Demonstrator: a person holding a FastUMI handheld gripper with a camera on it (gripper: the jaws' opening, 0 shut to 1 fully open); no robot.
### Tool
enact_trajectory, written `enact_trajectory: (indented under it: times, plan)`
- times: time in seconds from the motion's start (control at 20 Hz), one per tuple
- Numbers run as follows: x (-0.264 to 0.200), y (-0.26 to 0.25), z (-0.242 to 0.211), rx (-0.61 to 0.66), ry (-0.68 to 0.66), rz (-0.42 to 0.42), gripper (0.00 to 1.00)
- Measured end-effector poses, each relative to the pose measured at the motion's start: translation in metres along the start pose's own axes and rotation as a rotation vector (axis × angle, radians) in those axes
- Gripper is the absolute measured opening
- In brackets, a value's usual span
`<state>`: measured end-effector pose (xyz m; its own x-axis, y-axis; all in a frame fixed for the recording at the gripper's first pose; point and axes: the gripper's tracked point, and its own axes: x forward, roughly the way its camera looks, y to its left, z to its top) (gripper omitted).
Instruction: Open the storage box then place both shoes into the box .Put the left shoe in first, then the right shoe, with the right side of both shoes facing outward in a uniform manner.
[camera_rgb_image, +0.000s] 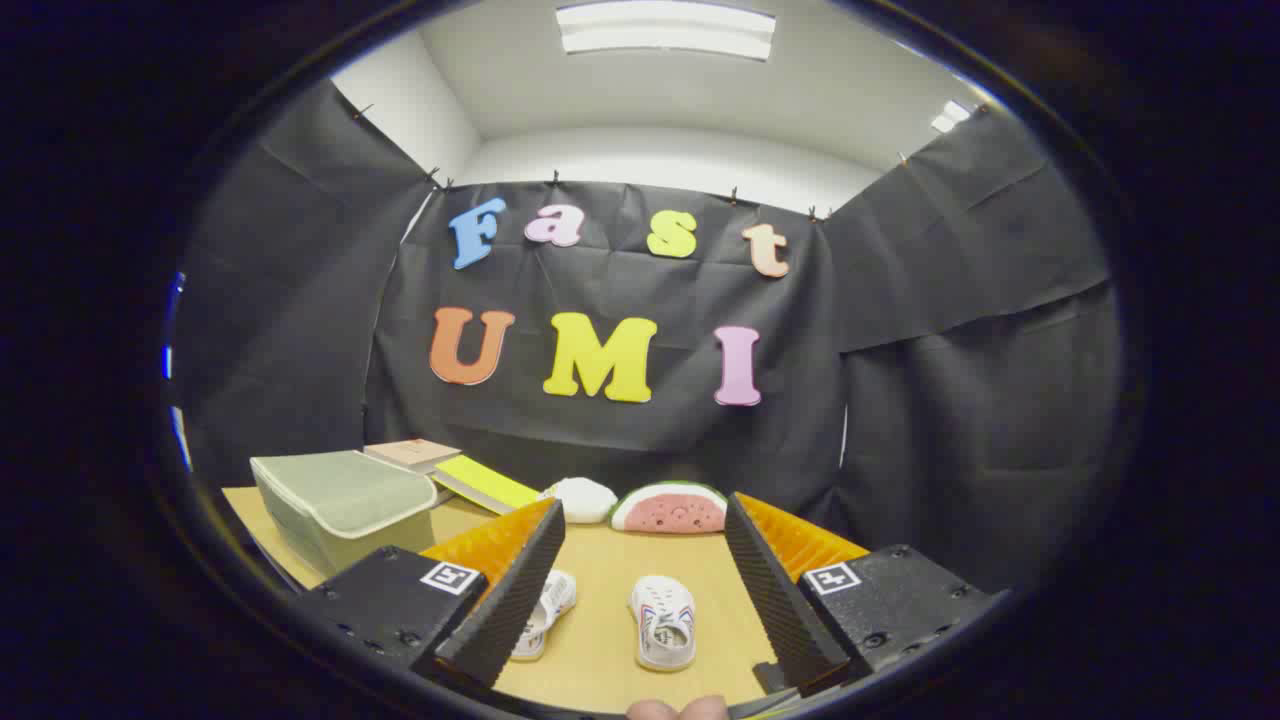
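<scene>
On a light wooden table (600, 640) inside a booth hung with black cloth, two small white shoes lay side by side between the spread fingers of a hand-held gripper (640, 600). Its jaws stood wide apart and gripped nothing. One shoe (664, 620) lay in the open gap, nearer the right finger, its sole end toward the camera. The other shoe (545, 612) lay just beside the left finger, partly hidden behind it and angled slightly. The two shoes were near each other but not touching.

Beyond the left finger, toward the table's left edge, stood the storage box (340, 505), a pale translucent container with its lid closed. Behind the box lay a tan book (410, 453) and a yellow-green book (485, 483), close together. Farther back, against the cloth wall, a white rounded object (585, 498) rested beside a watermelon-slice toy (668, 508), the two almost touching. At the near edge, below the fingers, the tips of a person's fingers (678, 708) showed. A ceiling light panel (665, 30) glowed overhead.
</scene>
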<state>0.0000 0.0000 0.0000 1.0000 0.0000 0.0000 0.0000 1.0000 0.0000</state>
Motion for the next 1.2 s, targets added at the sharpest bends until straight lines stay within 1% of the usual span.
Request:
enact_trajectory:
  times: [0.35, 0.65, 0.9, 1.2]
  plan:
    - [0.004, 0.018, 0.001, 0.045, -0.004, 0.030, 1.00]
    - [-0.001, 0.028, 0.006, 0.012, -0.024, 0.034, 1.00]
    - [-0.003, 0.043, 0.011, -0.011, -0.033, 0.059, 1.00]
    - [0.012, 0.073, 0.002, 0.048, 0.027, 0.155, 1.00]
